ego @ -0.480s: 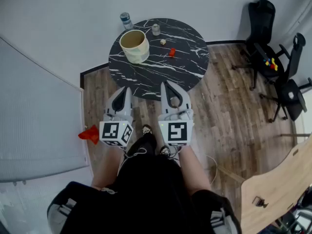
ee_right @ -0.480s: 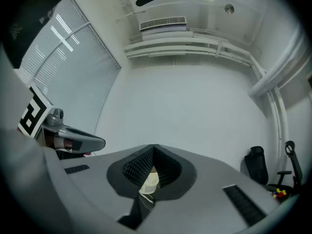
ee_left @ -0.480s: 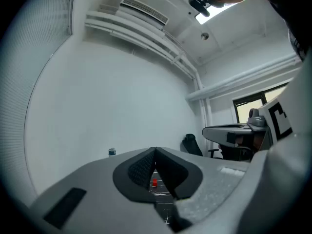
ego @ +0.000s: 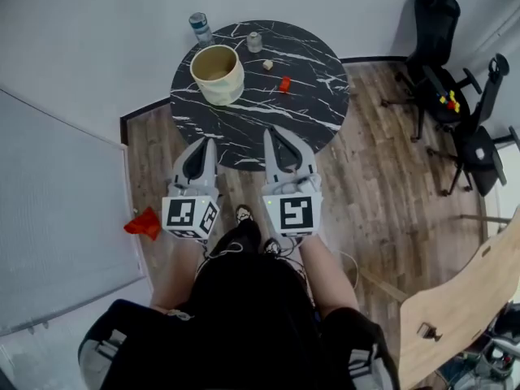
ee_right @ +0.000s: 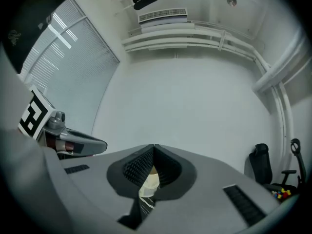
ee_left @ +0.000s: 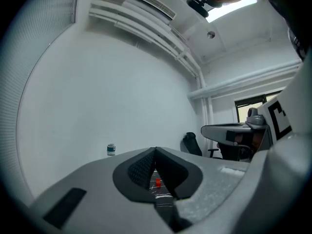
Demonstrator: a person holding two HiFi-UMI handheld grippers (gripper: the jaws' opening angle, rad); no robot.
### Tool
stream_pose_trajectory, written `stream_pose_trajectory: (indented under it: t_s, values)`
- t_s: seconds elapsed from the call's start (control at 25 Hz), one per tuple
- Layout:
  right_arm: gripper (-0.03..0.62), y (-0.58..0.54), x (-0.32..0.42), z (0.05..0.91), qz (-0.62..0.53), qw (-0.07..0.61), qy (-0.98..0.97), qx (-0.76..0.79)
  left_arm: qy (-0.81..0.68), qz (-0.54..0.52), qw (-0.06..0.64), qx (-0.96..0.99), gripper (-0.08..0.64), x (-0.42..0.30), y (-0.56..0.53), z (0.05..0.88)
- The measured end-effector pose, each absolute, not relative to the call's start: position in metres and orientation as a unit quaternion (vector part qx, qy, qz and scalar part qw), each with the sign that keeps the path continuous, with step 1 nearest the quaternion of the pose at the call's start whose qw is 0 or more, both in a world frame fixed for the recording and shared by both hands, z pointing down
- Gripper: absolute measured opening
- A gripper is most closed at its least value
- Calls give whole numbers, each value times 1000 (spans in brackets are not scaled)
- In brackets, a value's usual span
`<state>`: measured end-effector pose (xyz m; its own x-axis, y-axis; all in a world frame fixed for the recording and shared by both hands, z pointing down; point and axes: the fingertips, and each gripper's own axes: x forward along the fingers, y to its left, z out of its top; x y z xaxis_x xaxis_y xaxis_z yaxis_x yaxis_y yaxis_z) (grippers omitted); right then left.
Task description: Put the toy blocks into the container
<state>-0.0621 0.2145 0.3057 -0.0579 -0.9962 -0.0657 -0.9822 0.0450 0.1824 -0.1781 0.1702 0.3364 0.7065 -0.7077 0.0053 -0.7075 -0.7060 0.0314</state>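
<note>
Left gripper (ego: 211, 141) & right gripper (ego: 268, 131) mid-frame, both closed, empty. Red block (ego: 284, 84), beige block (ego: 267, 65) upper ctr on table (ego: 313, 112), right of container (ego: 217, 74). Step closer, open right jaws wide before reaching red.

Table (ego: 240, 114) ahead of me, by the wall. On it: container (ego: 217, 74) at left; cup (ego: 254, 41) behind it, to the right; small block (ego: 267, 65) and bigger block (ego: 284, 84) right of the container. Bottle (ego: 199, 28) at the far left rim. Chairs (ego: 433, 24) well off right. My left tongs (ego: 211, 142) and right tongs (ego: 268, 132) side by side at the near rim.
</note>
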Motion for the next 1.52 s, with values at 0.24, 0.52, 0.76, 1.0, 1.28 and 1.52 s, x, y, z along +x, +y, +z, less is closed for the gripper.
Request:
stream_pose_trajectory:
  t_s: [0.24, 0.52, 0.76, 1.0, 1.28, 1.52]
  values:
    - [-3, 157, -61, 318, -63, 48, -727, 682, -355, 4, 29, 934, 0, -168, 114, 345]
    - [-3, 103, -55, 314, -50, 59, -710, 700, -317, 6, 34, 948, 0, -157, 64, 348]
    - [-3, 77, -49, 314, -51, 74, -705, 704, -304, 10, 49, 951, 0, -149, 36, 354]
    - [-3, 50, -23, 337, -32, 89, -710, 698, -307, 20, 65, 949, 0, -128, 9, 371]
    - [-3, 9, 23, 359, -17, 111, -739, 664, -332, 28, 85, 939, 0, -82, -23, 391]
    - [-3, -33, 64, 374, -2, 128, -771, 624, -358, 52, 100, 927, 0, -36, -50, 407]
